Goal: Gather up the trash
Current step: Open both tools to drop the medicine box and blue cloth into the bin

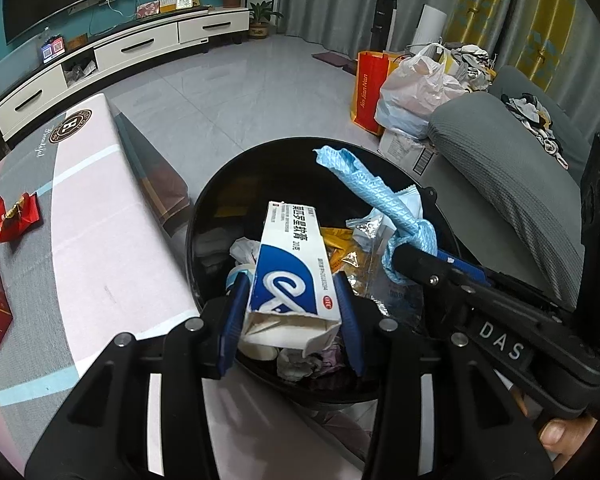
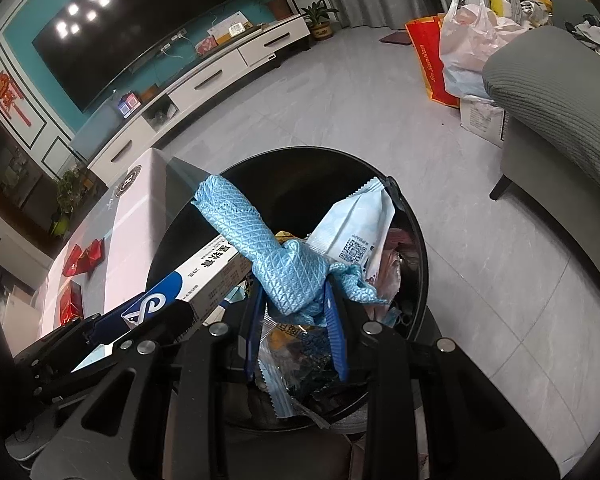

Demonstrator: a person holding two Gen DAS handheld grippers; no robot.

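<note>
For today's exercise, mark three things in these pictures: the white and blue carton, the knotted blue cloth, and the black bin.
White and blue carton (image 1: pixel 288 264): left wrist view, on its printed top face.
Knotted blue cloth (image 2: pixel 288 272): right wrist view, on the knot.
Black bin (image 2: pixel 300 156): right wrist view, on its far rim.

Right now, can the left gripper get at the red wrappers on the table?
Probably not yet. The left gripper has its jaws shut on the white and blue box over the black bin. The red wrappers lie uncovered on the table, but the box must be dropped first.
</note>
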